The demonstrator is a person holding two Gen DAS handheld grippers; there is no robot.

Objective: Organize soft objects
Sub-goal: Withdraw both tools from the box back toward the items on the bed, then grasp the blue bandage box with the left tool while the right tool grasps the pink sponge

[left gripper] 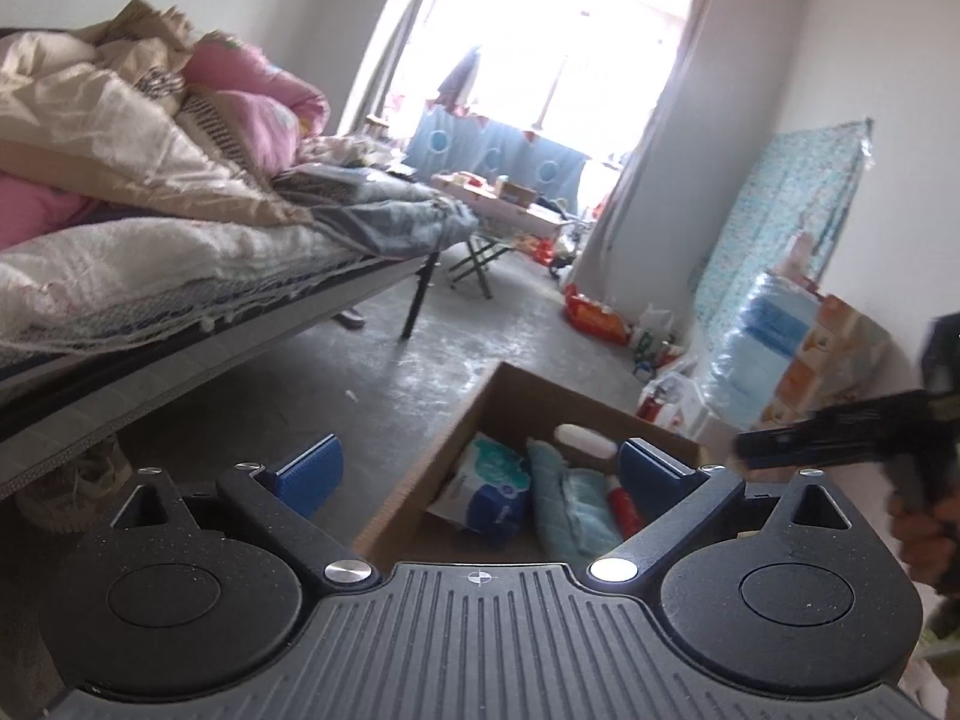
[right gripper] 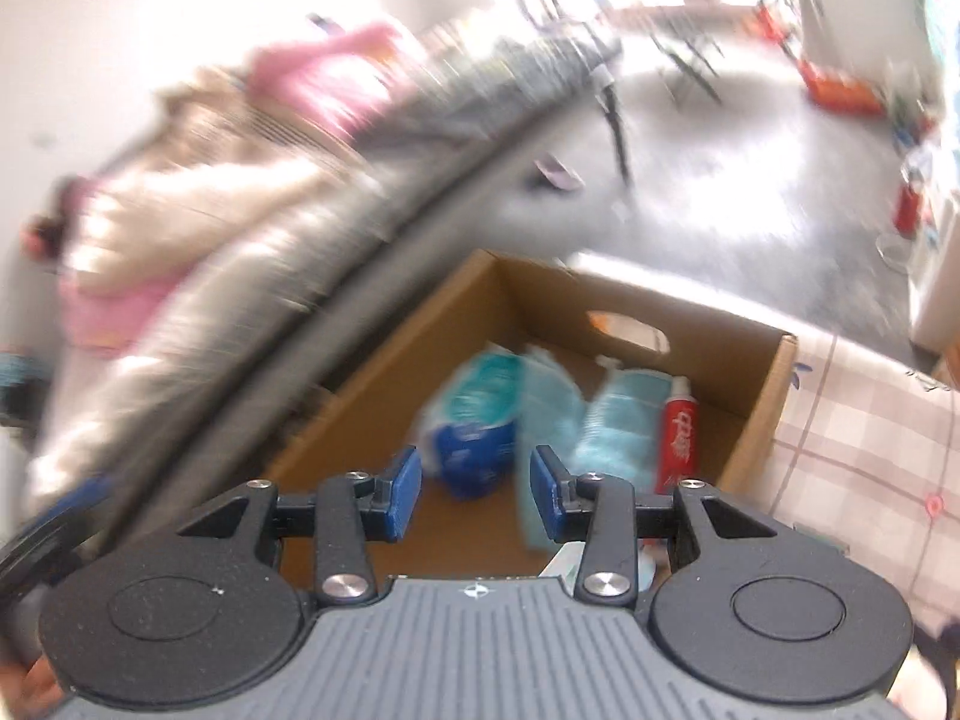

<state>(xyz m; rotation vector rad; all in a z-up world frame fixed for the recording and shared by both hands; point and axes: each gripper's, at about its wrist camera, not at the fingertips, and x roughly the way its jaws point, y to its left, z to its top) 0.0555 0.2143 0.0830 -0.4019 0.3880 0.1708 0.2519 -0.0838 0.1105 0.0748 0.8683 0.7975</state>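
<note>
My left gripper (left gripper: 480,468) stands spread wide, empty; my right gripper (right gripper: 475,483), blurred, seems parted and empty above the cardboard box (right gripper: 762,414).

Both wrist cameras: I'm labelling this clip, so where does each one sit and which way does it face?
Left wrist: on the left gripper, open and empty, facing the bed and window; the right gripper and a hand show at the right edge.
Right wrist: on the right gripper, looking down into the cardboard box.
Shared: box, bed, red tube.
</note>
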